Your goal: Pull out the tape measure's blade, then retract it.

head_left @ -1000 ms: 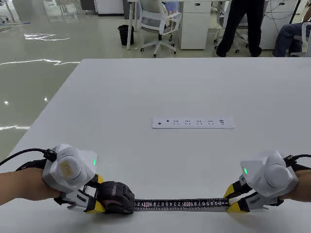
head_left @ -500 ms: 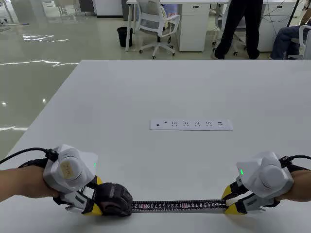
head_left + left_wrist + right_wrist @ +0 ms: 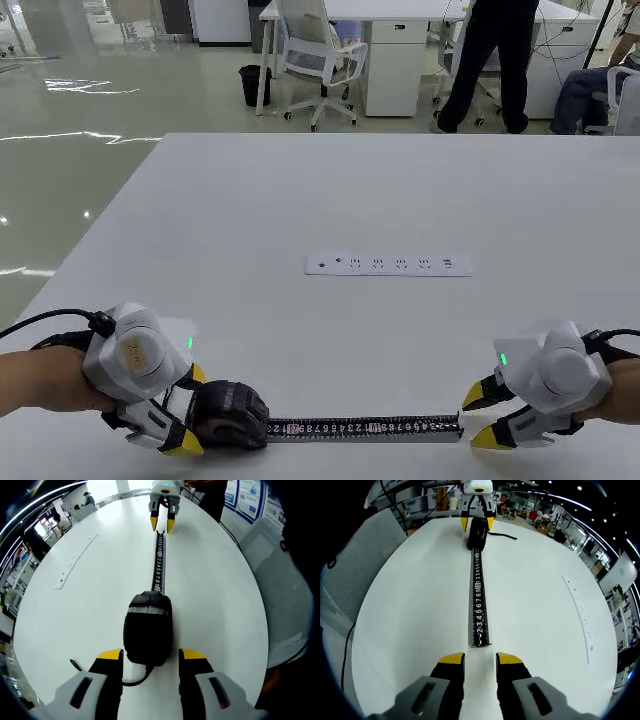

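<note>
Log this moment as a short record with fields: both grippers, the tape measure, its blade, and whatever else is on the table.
tape measure: black case, on the table
blade: pulled out, flat and straight between the grippers
left gripper: jaws flank the case's rear; grip uncertain
right gripper: jaws open, empty, just short of the blade's tip
also there: white power strip, farther back

Bright, sharp; glare on floor [image 3: 90, 86]
</note>
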Demonstrator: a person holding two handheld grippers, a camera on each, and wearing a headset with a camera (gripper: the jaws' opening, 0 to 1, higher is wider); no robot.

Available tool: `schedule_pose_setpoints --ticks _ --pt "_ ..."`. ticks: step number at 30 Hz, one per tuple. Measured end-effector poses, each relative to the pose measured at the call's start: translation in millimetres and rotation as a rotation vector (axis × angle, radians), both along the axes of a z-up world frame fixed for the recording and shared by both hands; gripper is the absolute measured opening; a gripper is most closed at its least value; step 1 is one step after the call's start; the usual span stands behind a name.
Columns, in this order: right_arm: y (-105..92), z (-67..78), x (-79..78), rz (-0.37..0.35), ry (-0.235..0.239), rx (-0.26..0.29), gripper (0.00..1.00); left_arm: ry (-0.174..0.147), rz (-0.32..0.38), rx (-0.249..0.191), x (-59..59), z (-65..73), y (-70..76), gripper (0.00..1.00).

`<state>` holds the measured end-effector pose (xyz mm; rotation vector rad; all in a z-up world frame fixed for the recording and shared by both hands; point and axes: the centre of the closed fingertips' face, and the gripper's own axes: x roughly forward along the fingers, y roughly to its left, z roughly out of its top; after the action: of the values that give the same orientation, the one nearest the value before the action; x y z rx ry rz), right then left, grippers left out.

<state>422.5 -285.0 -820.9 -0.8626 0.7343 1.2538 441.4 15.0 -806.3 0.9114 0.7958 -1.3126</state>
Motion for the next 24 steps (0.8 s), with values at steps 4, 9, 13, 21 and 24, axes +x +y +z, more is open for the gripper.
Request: schedule_pose_setpoints --ticks 4,9,13,21,24 --pt "-3.5 6.3 -1.1 -0.049 0.001 0.016 0.30 0.001 0.031 0.001 -1.8 3.3 4.6 0.45" --pt "-6.2 13.5 -4.4 -0.112 -0.003 0.035 0.36 -0.007 0.063 -0.008 -5.8 10.2 6.9 0.47" --pt "-7.8 18.2 -8.5 -0.172 0.000 0.046 0.43 -0.008 0.101 -0.018 -10.8 14.3 8.2 0.50" --pt "-12.0 32.6 -12.2 -0.248 -0.030 0.062 0.54 0.001 0.230 -0.063 -17.6 19.6 11.9 0.57" --pt "-12.6 37.6 -12.7 -0.287 -0.037 0.076 0.57 0.006 0.269 -0.080 -22.1 23.0 12.8 0.59"
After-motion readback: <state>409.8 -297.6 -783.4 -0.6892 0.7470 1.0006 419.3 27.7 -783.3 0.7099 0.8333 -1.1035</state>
